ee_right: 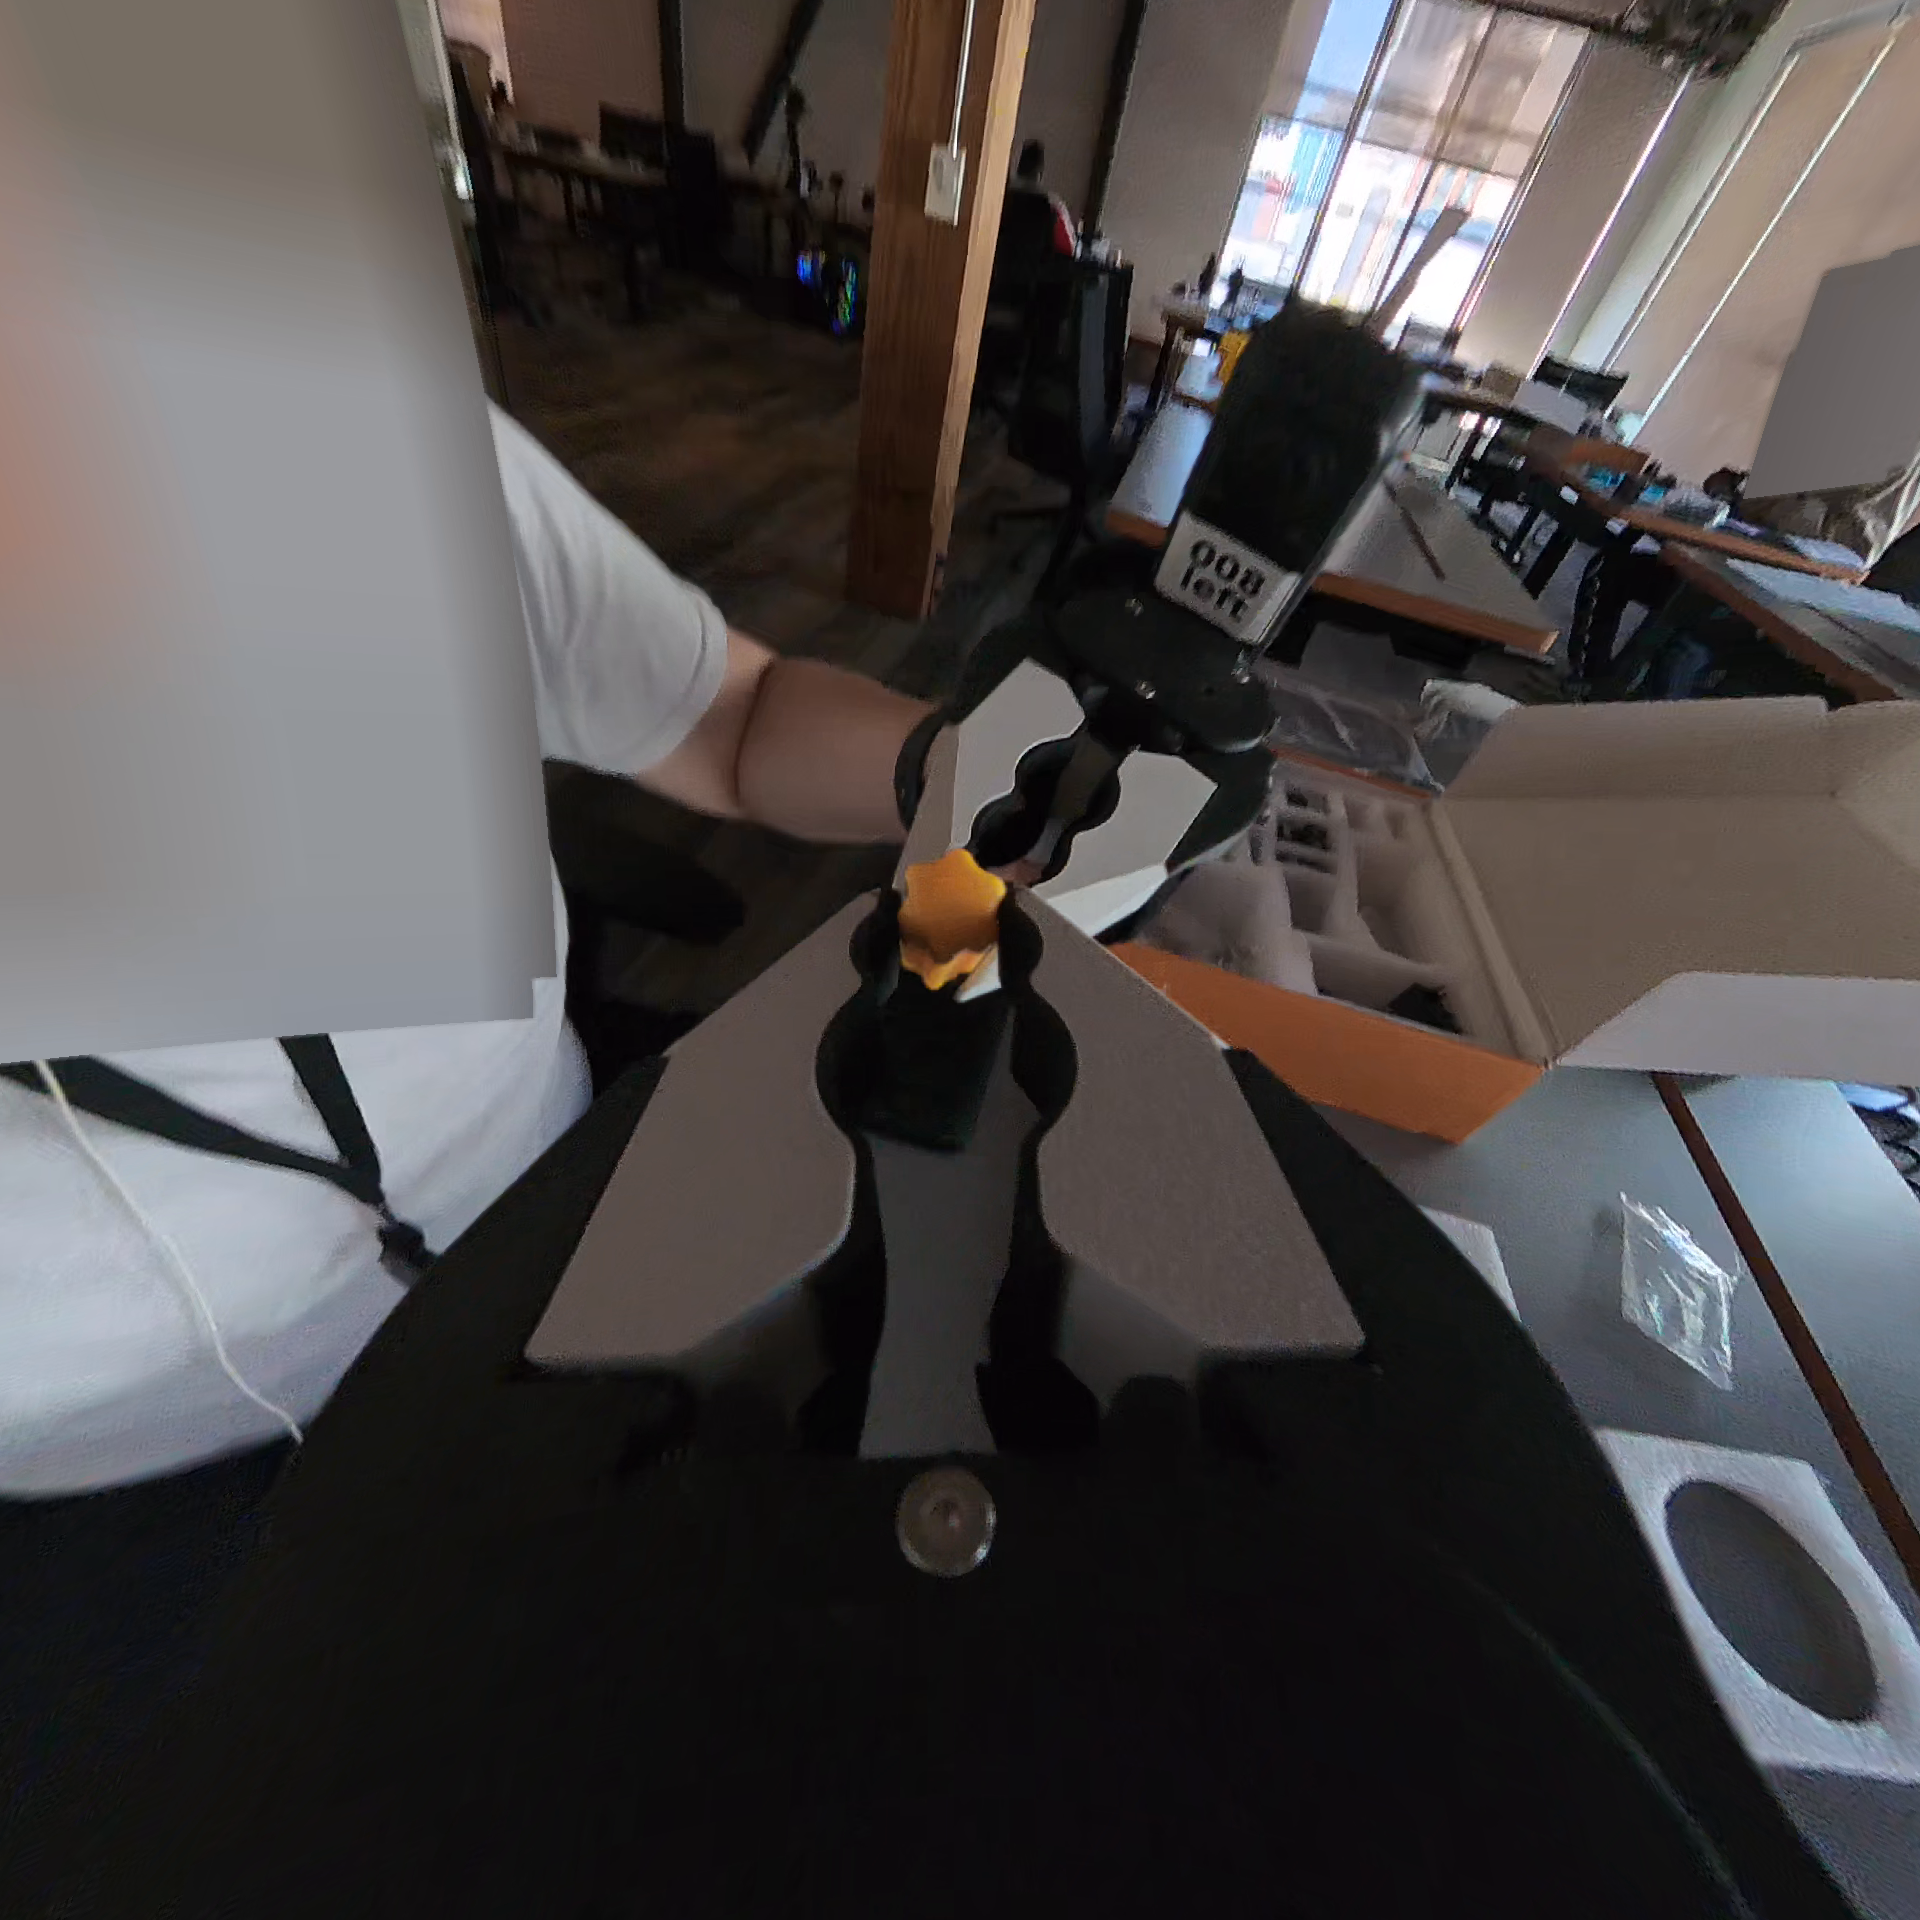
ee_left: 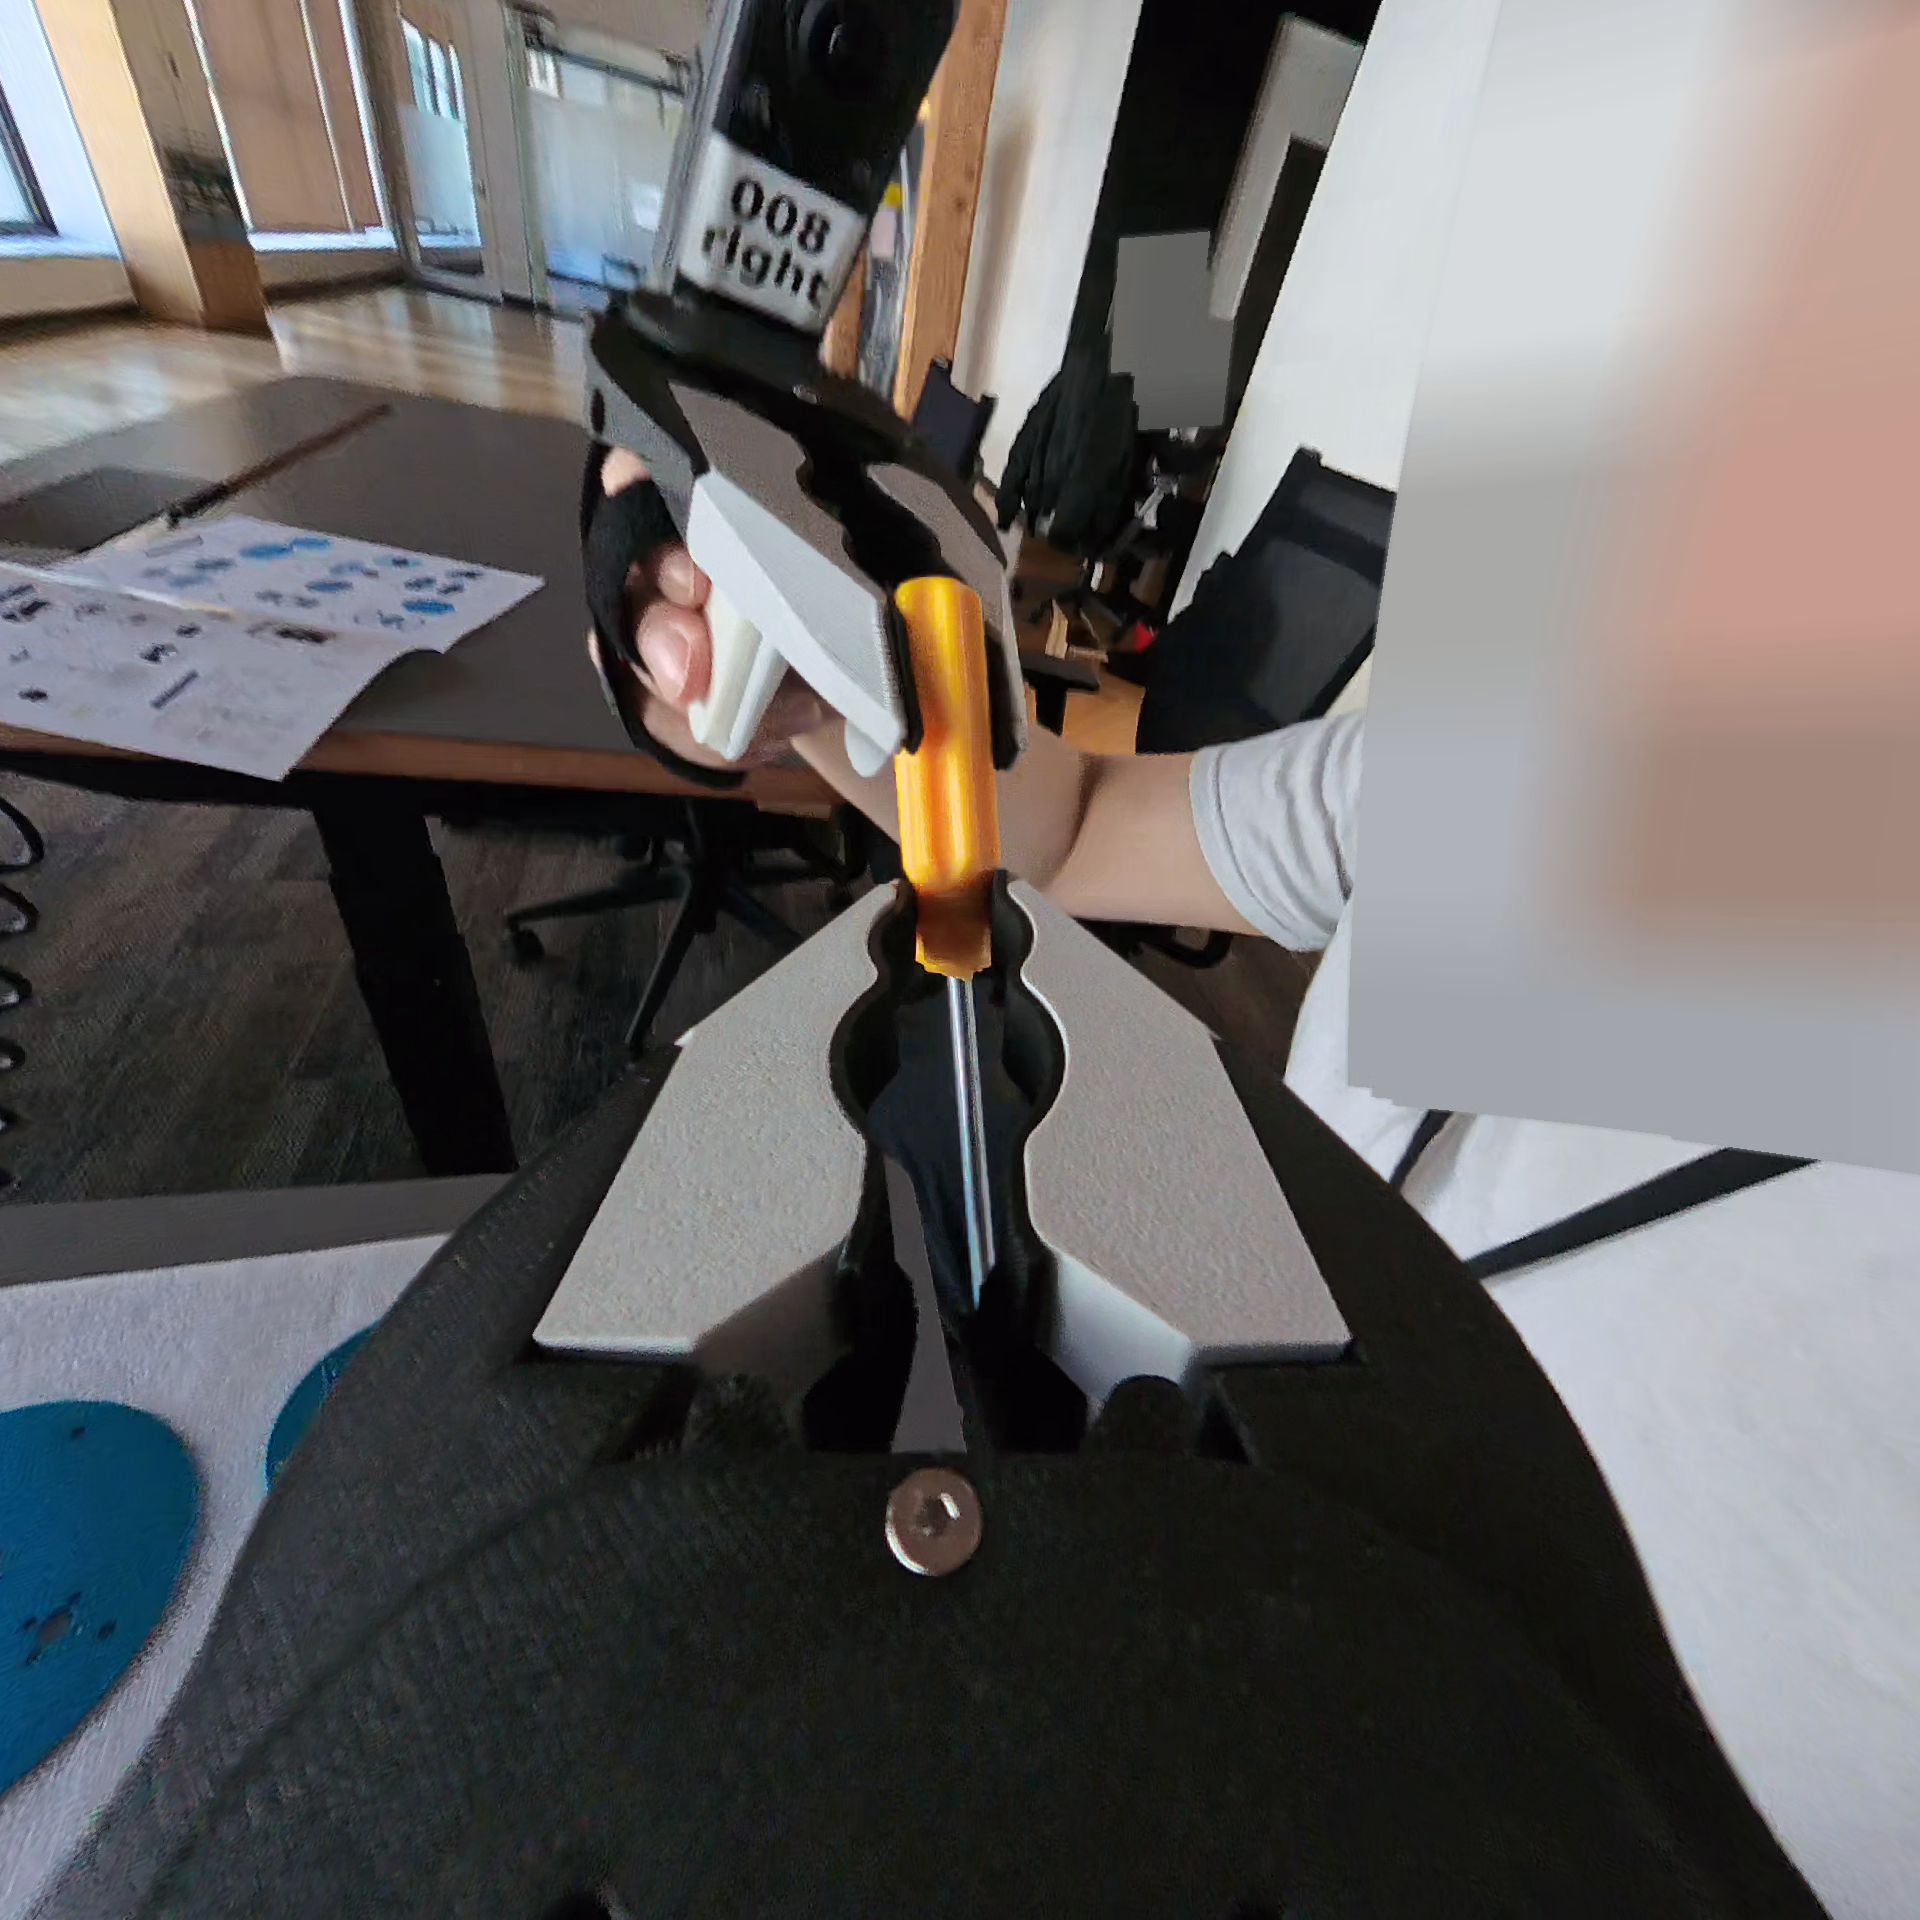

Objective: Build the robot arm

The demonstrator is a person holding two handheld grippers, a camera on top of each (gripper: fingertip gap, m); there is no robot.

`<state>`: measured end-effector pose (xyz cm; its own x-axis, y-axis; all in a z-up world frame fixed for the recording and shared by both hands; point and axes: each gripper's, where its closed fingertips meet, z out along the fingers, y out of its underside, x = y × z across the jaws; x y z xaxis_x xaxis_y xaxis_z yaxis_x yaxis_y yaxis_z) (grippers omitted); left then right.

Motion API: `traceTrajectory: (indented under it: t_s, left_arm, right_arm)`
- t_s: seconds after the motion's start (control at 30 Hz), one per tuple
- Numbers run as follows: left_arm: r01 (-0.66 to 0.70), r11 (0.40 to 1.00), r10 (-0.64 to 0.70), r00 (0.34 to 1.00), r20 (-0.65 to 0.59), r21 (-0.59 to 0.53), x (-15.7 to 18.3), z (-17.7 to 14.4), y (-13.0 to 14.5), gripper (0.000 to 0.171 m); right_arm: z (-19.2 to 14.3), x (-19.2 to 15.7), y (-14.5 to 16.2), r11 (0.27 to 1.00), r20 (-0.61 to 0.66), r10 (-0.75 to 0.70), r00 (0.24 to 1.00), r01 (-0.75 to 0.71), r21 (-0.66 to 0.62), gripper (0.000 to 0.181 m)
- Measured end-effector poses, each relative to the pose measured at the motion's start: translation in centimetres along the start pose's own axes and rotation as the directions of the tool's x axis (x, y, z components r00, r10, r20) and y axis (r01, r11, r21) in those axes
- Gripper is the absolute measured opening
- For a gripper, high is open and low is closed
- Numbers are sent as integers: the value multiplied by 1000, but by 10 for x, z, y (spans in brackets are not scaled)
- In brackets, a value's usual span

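You are seeing a screwdriver [ee_left: 943,758] showing an orange handle and a silver shaft. Both grippers are showing pale grey fingers [ee_left: 758,1153] on black bodies. A blue disc [ee_left: 73,1579] is lying on white foam, and a cardboard box [ee_right: 1340,1049] is showing an orange side.

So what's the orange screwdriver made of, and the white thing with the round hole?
The screwdriver has a handle that looks like glossy orange plastic: it shines and seems slightly see-through. Its shaft looks like bare metal, thin, silvery and reflective. Both the left gripper and the right gripper are closed on the handle. The white block on the table looks like matte packing foam, probably, from its soft, grainy surface.
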<state>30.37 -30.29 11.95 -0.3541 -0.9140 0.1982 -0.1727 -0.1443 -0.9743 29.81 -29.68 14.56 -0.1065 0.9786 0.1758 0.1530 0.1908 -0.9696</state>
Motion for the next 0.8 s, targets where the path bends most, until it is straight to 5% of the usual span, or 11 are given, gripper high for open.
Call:
traceTrajectory:
  t_s: [0.2, 0.3, 0.33, 0.5, 0.67, 0.8]
  left_arm:
    - [-66, 990, 58, 996, 64, 128, 13, 9, -15, 13]
    - [-105, 983, 90, 991, 104, 153, 17, 15, -8, 17]
    - [-112, 983, 93, 987, 132, 143, 14, 15, -3, 31]
    - [-145, 982, 81, 900, 428, 118, -34, -12, 43, 60]
    - [-72, 984, -19, 867, 498, 163, -71, -5, 81, 47]
    - [-65, 983, -35, 855, 518, 173, -107, 7, 75, 32]
  right_arm:
    - [-4, -9, -22, 981, -20, 122, 992, -117, 152, 15]
    - [-5, -18, -17, 992, -81, 110, 991, -105, 64, 15]
    - [-5, -17, -13, 994, -112, 108, 988, -107, 20, 15]
    - [-30, 7, 15, 968, -227, 59, 972, -112, -225, 15]
    - [-60, 48, 57, 968, -267, 126, 955, -177, -177, 15]
    - [-62, 73, 90, 959, -108, 261, 959, -270, -82, 15]
